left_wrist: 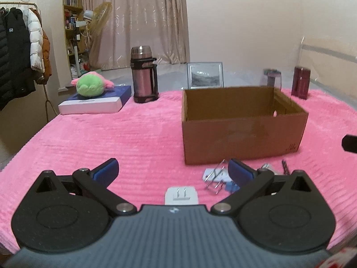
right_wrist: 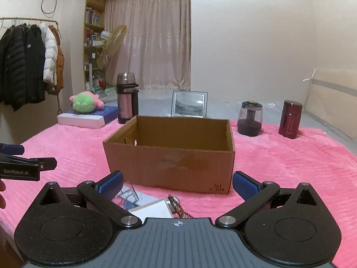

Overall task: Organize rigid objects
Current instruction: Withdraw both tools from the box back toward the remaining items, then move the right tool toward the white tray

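Left wrist view shows the left gripper (left_wrist: pixel 173 172) spread wide and empty above the pink blanket (left_wrist: pixel 133 138), a white plug adapter (left_wrist: pixel 181 195) lying between its fingers and metal tweezers (left_wrist: pixel 215 175) beside the right one. Right wrist view has the right gripper (right_wrist: pixel 177 183) equally wide, holding nothing, before the cardboard box (right_wrist: pixel 169 163); under it lie a white card (right_wrist: pixel 154 208) and what may be a watch band (right_wrist: pixel 178 206).

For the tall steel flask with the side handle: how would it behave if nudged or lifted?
The flask stands tall and narrow on soft pink plush, so a high push probably tips it. Its smooth metal body looks slippery; the side handle likely offers surer purchase.
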